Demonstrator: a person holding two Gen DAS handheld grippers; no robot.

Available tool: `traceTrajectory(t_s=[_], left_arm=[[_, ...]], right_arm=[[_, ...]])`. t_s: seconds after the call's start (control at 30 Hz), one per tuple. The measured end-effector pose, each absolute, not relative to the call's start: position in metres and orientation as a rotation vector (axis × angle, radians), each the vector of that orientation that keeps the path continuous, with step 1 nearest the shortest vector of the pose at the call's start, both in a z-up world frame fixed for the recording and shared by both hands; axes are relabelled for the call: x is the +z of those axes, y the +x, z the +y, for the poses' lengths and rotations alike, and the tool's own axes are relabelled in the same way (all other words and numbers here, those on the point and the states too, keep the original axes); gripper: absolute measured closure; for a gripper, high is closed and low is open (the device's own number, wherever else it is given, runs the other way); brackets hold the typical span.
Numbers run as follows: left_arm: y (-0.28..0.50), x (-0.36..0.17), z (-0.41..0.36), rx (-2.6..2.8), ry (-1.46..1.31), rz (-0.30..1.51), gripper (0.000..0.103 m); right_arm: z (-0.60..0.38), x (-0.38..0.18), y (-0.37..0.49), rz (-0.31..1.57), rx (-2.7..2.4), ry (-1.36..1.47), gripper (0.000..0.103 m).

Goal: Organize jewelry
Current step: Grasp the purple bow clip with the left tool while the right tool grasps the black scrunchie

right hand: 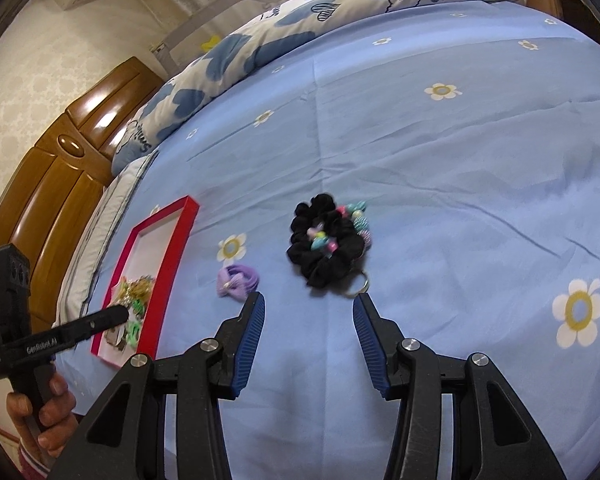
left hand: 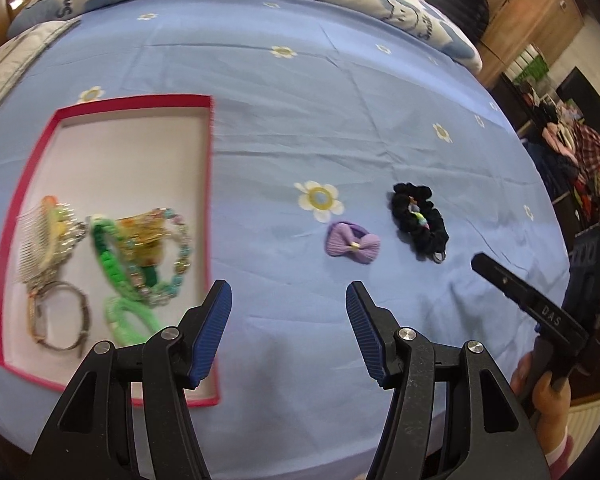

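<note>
A red-rimmed box (left hand: pixel 210 152) with a white floor lies on the blue bedsheet and holds a comb clip (left hand: pixel 46 240), green chain bracelets (left hand: pixel 108 264), a beaded bracelet (left hand: pixel 180 248) and a metal bangle (left hand: pixel 66 320). A purple bow hair tie (left hand: pixel 352 244) and a black scrunchie with coloured beads (left hand: pixel 420 220) lie on the sheet to its right. My left gripper (left hand: pixel 288 300) is open and empty, just in front of the bow. My right gripper (right hand: pixel 310 312) is open and empty, just short of the scrunchie (right hand: pixel 326 244); the bow (right hand: pixel 236 278) and box (right hand: pixel 172 256) are to its left.
A folded quilt with blue hearts (right hand: pixel 284 28) lies along the far side of the bed. A wooden headboard (right hand: pixel 48 184) stands at the left. A cluttered area with clothes (left hand: pixel 580 168) lies beyond the bed's right edge. The blue sheet (right hand: pixel 440 168) stretches to the right.
</note>
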State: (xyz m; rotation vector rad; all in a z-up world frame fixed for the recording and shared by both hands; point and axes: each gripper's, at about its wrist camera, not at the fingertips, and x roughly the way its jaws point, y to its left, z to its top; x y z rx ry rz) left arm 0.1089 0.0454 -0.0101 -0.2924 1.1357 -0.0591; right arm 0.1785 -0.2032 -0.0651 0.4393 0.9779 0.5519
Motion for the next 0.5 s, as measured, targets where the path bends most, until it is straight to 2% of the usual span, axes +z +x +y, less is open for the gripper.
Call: traceTrajectory(t_s=[0.43,0.5], left_arm=[[0.155,-0.044,-0.003,-0.143,-0.247,1.187,0.044],[0.161,-0.049,-0.009,-0.149,-0.239,1.192,0.044]], right_arm=[[-0.201,-0.085,0.217,1.006,0.543,0.463,0.054],[-0.2,-0.09,0.223,1.017,0.544,0.472,0.057]])
